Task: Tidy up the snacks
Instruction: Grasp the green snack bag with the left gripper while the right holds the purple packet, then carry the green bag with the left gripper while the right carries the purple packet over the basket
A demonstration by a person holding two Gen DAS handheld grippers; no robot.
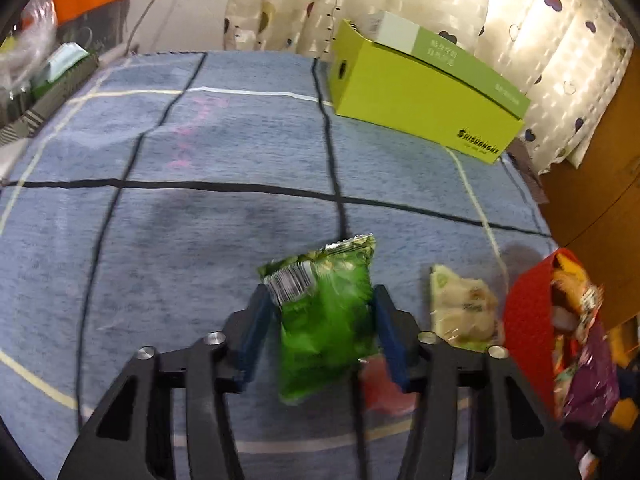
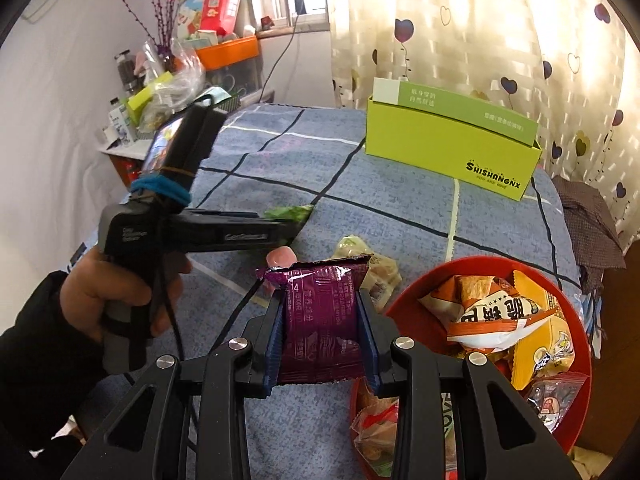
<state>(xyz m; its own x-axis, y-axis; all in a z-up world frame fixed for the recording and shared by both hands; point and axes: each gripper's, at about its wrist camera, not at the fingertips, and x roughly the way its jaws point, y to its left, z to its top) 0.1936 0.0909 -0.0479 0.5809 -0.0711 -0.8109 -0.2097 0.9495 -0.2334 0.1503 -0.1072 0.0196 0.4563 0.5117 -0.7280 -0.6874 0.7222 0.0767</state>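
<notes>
My left gripper (image 1: 320,300) is shut on a green snack packet (image 1: 326,320) and holds it above the blue checked cloth (image 1: 200,240). My right gripper (image 2: 320,300) is shut on a purple snack packet (image 2: 320,328), just left of the red divided tray (image 2: 404,300) full of snack packets. The left gripper also shows in the right wrist view (image 2: 294,216), with the green packet's tip (image 2: 290,212) sticking out. A pale cream packet (image 1: 464,312) and a pink snack (image 1: 384,384) lie on the cloth beside the tray (image 1: 528,316). The cream packet (image 2: 384,270) and pink snack (image 2: 282,257) also show in the right wrist view.
A lime green open box (image 1: 424,92) stands at the cloth's far right, also in the right wrist view (image 2: 452,148). Heart-print curtains (image 2: 480,40) hang behind it. A cluttered side table with an orange bin (image 2: 228,52) is at the far left. A brown cloth (image 2: 588,216) lies at the right edge.
</notes>
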